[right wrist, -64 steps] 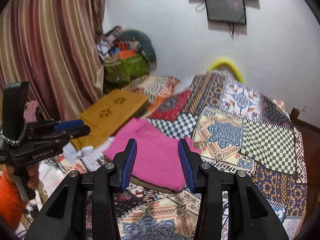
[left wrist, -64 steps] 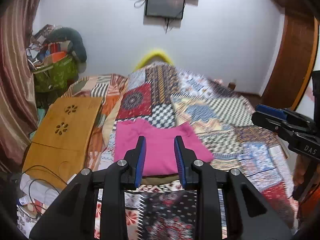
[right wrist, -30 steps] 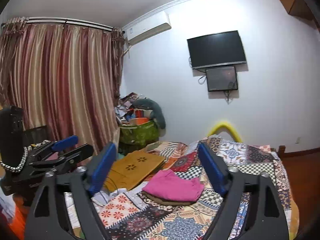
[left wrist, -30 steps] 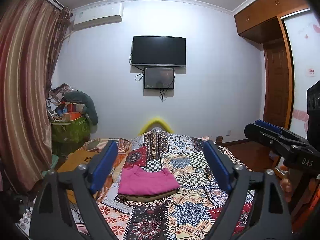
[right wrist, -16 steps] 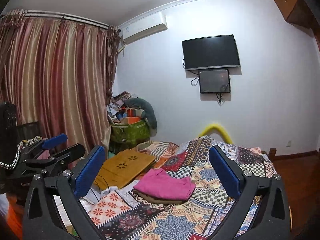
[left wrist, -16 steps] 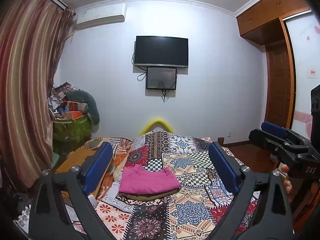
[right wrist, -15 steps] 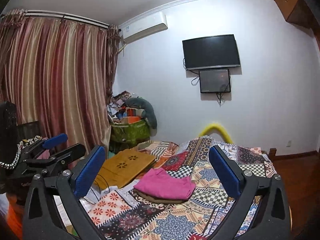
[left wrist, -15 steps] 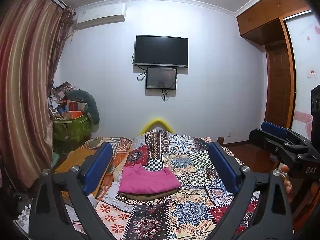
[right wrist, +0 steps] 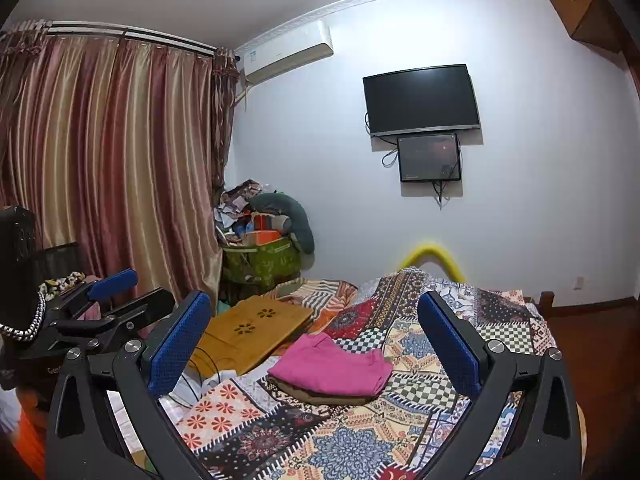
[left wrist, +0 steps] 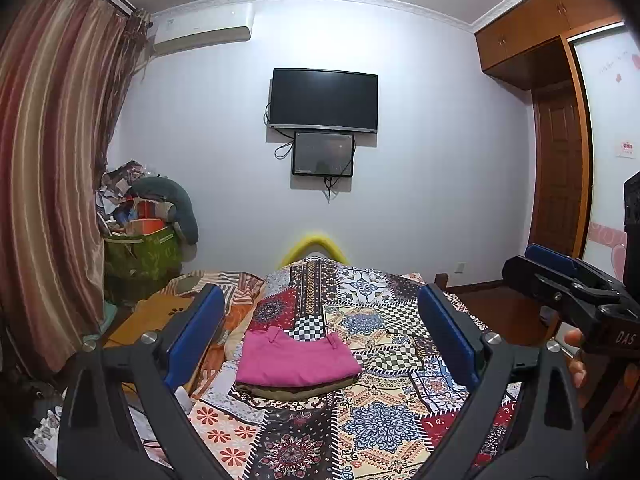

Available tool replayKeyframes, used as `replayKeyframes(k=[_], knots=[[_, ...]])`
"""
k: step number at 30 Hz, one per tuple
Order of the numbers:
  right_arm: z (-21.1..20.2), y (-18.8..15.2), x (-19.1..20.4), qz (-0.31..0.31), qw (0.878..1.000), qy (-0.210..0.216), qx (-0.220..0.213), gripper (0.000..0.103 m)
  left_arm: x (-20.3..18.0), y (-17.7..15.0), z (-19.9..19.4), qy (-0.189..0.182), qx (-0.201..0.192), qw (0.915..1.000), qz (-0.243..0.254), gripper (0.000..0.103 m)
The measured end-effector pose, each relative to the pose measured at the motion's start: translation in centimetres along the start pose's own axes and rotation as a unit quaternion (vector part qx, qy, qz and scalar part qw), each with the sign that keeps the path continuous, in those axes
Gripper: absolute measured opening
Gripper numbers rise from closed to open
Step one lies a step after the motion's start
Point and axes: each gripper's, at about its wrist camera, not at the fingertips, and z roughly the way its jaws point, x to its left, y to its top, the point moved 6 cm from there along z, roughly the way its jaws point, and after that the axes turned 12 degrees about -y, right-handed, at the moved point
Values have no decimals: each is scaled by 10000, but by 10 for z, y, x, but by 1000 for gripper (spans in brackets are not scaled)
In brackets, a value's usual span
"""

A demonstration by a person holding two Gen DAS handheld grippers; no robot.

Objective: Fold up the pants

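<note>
Folded pink pants (left wrist: pixel 297 360) lie atop a darker folded garment (left wrist: pixel 296 389) on the patchwork bed (left wrist: pixel 400 432), as the left tool (left wrist: pixel 320 340) and right tool (right wrist: pixel 316 344) hang above, both spread wide and empty.

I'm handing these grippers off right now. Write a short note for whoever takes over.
Left gripper: open, empty, held above the bed.
Right gripper: open, empty, likewise clear of the cloth.
Pink pants: folded into a compact rectangle, lying on a brown folded item on the patchwork bedspread.
Done: the fold looks complete.
Left: apparently nothing; at most check the edges.
</note>
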Motion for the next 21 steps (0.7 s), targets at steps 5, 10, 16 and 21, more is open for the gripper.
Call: replayKeyframes(k=[5, 10, 16, 21], knots=[[0, -1, -1, 14, 10000, 5, 31, 103, -2, 0, 2, -33, 8, 10000, 13, 99], [1, -2, -3, 29, 10000, -3, 81, 103, -2, -1, 4, -55, 24, 10000, 27, 99], [0, -1, -3, 51, 9999, 0, 100, 103, -3, -3, 5, -68, 34, 10000, 33, 99], [0, -1, -3, 54, 9999, -7, 104, 103, -3, -3, 6, -80, 37, 10000, 27, 100]])
